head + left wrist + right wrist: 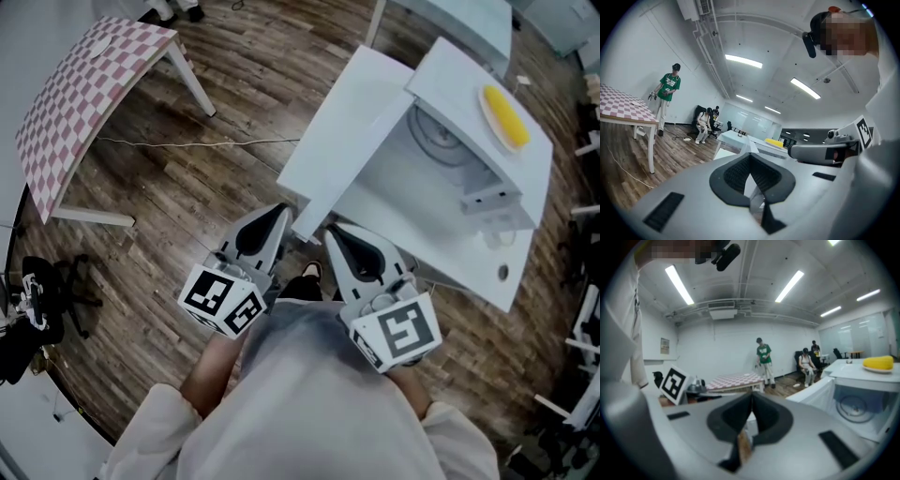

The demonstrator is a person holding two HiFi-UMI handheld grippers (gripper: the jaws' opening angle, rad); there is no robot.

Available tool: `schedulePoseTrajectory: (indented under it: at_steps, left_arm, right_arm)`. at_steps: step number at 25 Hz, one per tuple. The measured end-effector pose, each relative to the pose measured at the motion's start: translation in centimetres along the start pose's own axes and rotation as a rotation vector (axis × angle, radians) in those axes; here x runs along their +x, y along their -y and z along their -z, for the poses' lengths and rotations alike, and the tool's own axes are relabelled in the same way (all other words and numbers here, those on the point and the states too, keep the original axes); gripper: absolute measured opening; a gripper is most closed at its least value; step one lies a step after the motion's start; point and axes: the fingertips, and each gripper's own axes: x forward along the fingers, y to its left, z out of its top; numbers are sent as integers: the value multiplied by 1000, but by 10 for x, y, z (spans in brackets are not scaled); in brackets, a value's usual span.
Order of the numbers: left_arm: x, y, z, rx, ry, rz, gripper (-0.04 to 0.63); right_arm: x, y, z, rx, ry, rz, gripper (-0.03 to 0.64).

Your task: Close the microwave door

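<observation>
A dark wood-plank floor (234,103) is recorded throughout. A table with a pink-and-white checked top (84,103) on white legs is set on it, and a thin cable (187,142) is laid across the boards beside that table. The walls (712,352) and ceiling (754,268) are finished in white, and exposed ducting (710,47) is fixed overhead. Lighting is supplied by long strip lamps (743,61). A glazed partition (752,123) is noted at the far end. One person in a green top (669,91) is seen standing by the checked table. Others (704,124) are seated near the far wall.
</observation>
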Motion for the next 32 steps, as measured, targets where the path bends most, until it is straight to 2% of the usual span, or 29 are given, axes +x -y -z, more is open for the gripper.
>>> schedulePoseTrajectory:
  at_steps: [10,32]
  left_arm:
    - [2,-18,28,-37,-68,-23,18]
    - [24,8,59,-60,-151,80,18]
  right_arm:
    - [-6,8,6,32,-15,33,23]
    - [-20,30,21,87,-29,111,23]
